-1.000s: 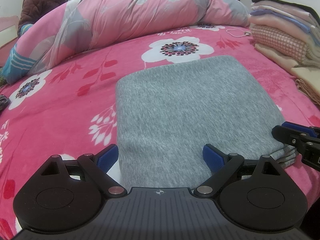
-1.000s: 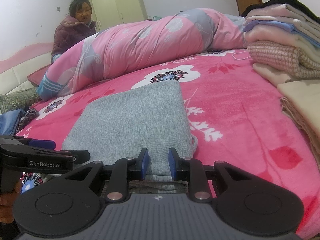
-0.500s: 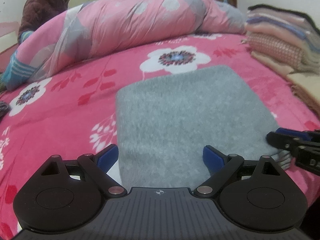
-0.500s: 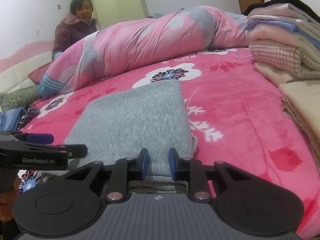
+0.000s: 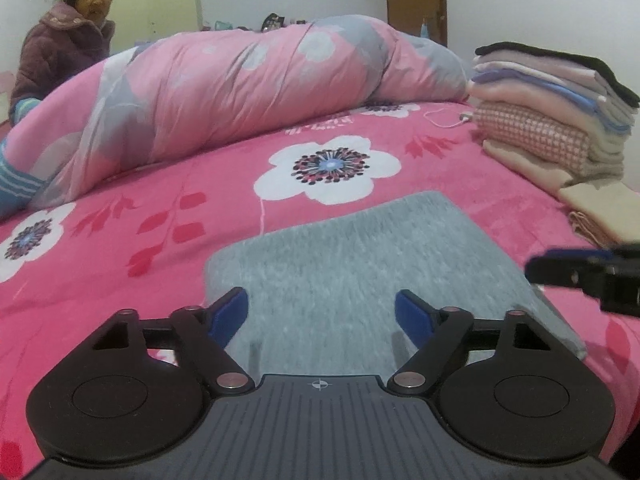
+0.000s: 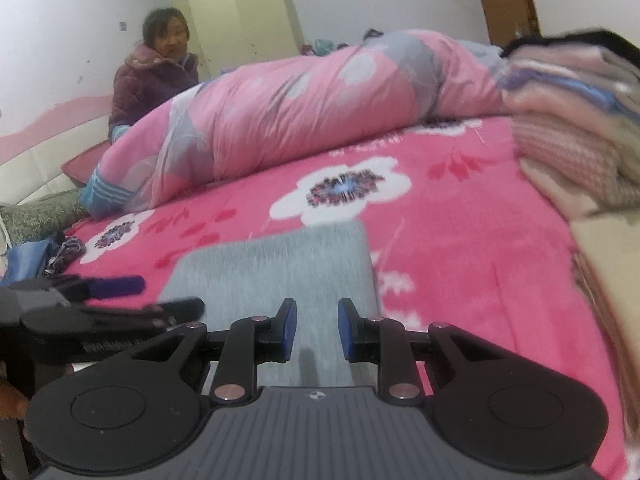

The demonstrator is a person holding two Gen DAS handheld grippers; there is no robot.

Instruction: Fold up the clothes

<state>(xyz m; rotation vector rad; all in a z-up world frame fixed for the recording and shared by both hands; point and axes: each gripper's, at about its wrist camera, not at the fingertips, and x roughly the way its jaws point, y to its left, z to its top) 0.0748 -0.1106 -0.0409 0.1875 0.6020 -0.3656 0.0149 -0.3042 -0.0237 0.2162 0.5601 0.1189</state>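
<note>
**Grey fold lies dead ahead of both grippers**

Left wrist view: my left gripper (image 5: 321, 312) is over the near edge of the folded grey knit garment (image 5: 360, 264), which lies on the pink floral bedspread (image 5: 168, 216). It stretches straight ahead from the pads, long axis running away from me. The jaws are closing but stand wide, with nothing pressed between them. My right gripper (image 5: 560, 270) pokes in from the right, at the garment's right edge.

Right wrist view: here the right gripper (image 6: 317, 328) stands narrow, with a gap between its pads; I see no cloth pinched, only grey knit beyond. The left gripper (image 6: 132, 296) appears at the left edge. This view shows the garment's right border against the bedspread; the other shows the stack of folded pastel clothes (image 5: 552, 120) sharply, ahead to the right, probably where it goes.
</note>
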